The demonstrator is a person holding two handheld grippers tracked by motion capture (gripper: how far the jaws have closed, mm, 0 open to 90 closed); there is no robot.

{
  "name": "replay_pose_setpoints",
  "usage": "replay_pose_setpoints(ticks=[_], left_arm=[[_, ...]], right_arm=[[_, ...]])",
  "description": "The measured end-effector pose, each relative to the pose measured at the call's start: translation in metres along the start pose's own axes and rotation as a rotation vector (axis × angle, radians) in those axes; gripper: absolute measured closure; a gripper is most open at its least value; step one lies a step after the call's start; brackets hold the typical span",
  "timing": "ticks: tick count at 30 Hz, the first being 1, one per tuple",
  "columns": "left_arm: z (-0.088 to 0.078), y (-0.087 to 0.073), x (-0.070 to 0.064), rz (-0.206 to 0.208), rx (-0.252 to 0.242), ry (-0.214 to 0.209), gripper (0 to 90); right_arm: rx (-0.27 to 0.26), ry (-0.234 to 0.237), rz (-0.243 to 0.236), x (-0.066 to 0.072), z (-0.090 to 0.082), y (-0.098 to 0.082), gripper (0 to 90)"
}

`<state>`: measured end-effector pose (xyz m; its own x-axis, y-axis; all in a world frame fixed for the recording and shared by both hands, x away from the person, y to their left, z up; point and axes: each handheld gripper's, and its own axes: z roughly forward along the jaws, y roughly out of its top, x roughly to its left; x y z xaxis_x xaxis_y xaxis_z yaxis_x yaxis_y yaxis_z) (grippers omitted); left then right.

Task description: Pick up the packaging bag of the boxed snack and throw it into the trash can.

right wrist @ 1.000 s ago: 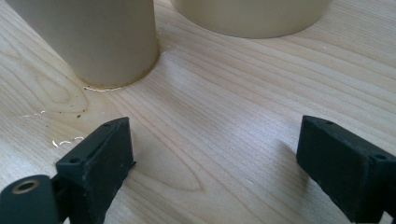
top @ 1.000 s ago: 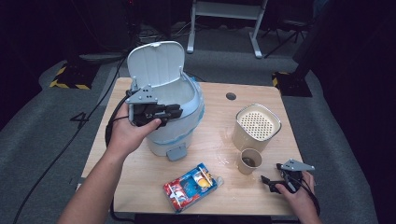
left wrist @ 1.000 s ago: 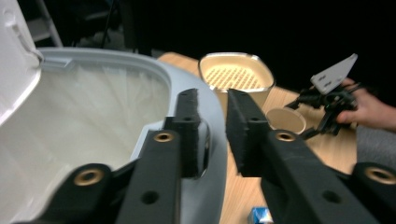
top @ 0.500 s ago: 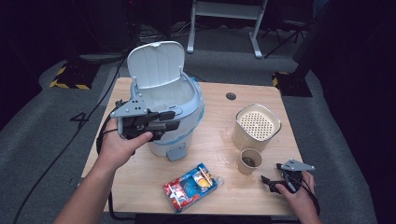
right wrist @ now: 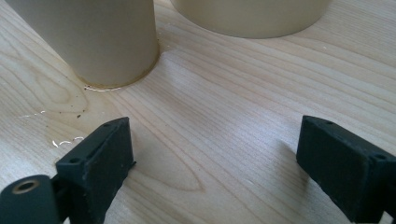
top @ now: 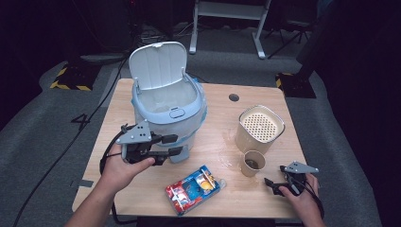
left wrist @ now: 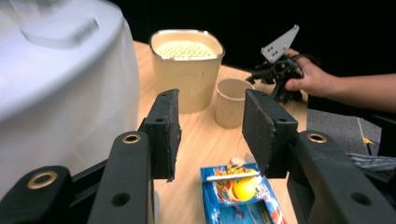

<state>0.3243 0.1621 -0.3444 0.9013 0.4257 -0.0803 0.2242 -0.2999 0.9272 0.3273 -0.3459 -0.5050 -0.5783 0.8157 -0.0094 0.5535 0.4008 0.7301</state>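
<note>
the snack packet (top: pixel 194 189), a flat glossy wrapper printed in blue, red and yellow, lies near the front edge of the pale wood-grain table (top: pixel 222 94), just in front of the bin and left of the cup; in your left gripper view it sits below and beyond the jaws, its torn top end towards them. your left gripper (top: pixel 166 145) is held level beside the front of the bin, above the table; its jaws have just been opening and now stand part spread, the dark matte pads facing each other with nothing between them. the bin (top: pixel 168 118) is smooth white-blue plastic, rounded, with a hinged ribbed lid tipped upright at the back and a light liner over the rim; what lies inside cannot be made out. the cream container (top: pixel 259 130), a rounded square tub, has a perforated insert set in its top. the paper cup (top: pixel 253 163), plain beige and cylindrical, stands just in front of it and holds a dark residue at the bottom; a wet ring and specks mark the wood at its base. your right gripper (top: pixel 274 183) rests low at the table's front right corner, jaws spread wide and empty, pointing at the cup.
</note>
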Motion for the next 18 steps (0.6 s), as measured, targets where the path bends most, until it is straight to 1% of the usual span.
replay_pose_setpoints(ticks=[3, 4, 5, 6, 7, 8, 9, 10, 11, 12, 13, 14, 16, 17, 18], left_arm=[[0.009, -0.013, -0.002, -0.028, 0.021, -0.018, 57.1], [0.016, -0.022, -0.002, -0.043, 0.034, -0.026, 56.7], [0.016, -0.022, -0.002, -0.043, 0.034, -0.026, 56.7], [0.022, -0.032, -0.003, -0.054, 0.035, -0.026, 56.7], [0.022, -0.032, -0.003, -0.054, 0.035, -0.026, 57.0], [0.027, -0.042, -0.004, -0.066, 0.01, -0.018, 57.4], [0.027, -0.042, -0.004, -0.066, 0.01, -0.018, 57.5], [0.03, -0.048, -0.005, -0.078, 0.003, -0.025, 57.5], [0.035, -0.058, -0.004, -0.097, -0.01, -0.029, 57.5], [0.035, -0.058, -0.004, -0.097, -0.01, -0.029, 57.8], [0.039, -0.068, -0.003, -0.113, -0.001, -0.023, 57.9], [0.039, -0.068, -0.003, -0.113, -0.001, -0.023, 57.9], [0.044, -0.076, -0.001, -0.138, 0.011, -0.027, 58.0], [0.05, -0.083, 0.0, -0.15, 0.033, -0.026, 58.0], [0.05, -0.083, 0.0, -0.15, 0.033, -0.026, 57.9]], right_arm=[[0.0, 0.0, 0.0, 0.0, 0.0, 0.0, 10.8], [0.0, 0.0, 0.0, 0.0, 0.0, 0.0, 10.8], [0.0, 0.0, 0.0, 0.0, 0.0, 0.0, 10.8], [0.0, 0.0, 0.0, 0.0, 0.0, 0.0, 10.8], [0.0, 0.0, 0.0, 0.0, 0.0, 0.0, 10.8], [0.0, 0.0, 0.0, 0.0, 0.0, 0.0, 10.8], [0.0, 0.0, 0.001, 0.0, 0.0, 0.0, 10.8], [0.0, 0.0, 0.001, 0.0, 0.0, 0.0, 10.8], [-0.001, 0.0, 0.0, 0.0, 0.0, 0.0, 10.8], [-0.001, 0.0, 0.0, 0.0, 0.0, 0.0, 10.8], [0.0, 0.0, 0.0, 0.0, 0.0, 0.0, 10.8], [0.0, 0.0, 0.0, 0.0, 0.0, 0.0, 10.8], [0.0, 0.0, 0.0, 0.0, 0.0, 0.0, 10.8], [0.0, 0.0, 0.001, 0.0, 0.0, 0.0, 10.8], [0.0, 0.0, 0.001, 0.0, 0.0, 0.0, 10.8]])
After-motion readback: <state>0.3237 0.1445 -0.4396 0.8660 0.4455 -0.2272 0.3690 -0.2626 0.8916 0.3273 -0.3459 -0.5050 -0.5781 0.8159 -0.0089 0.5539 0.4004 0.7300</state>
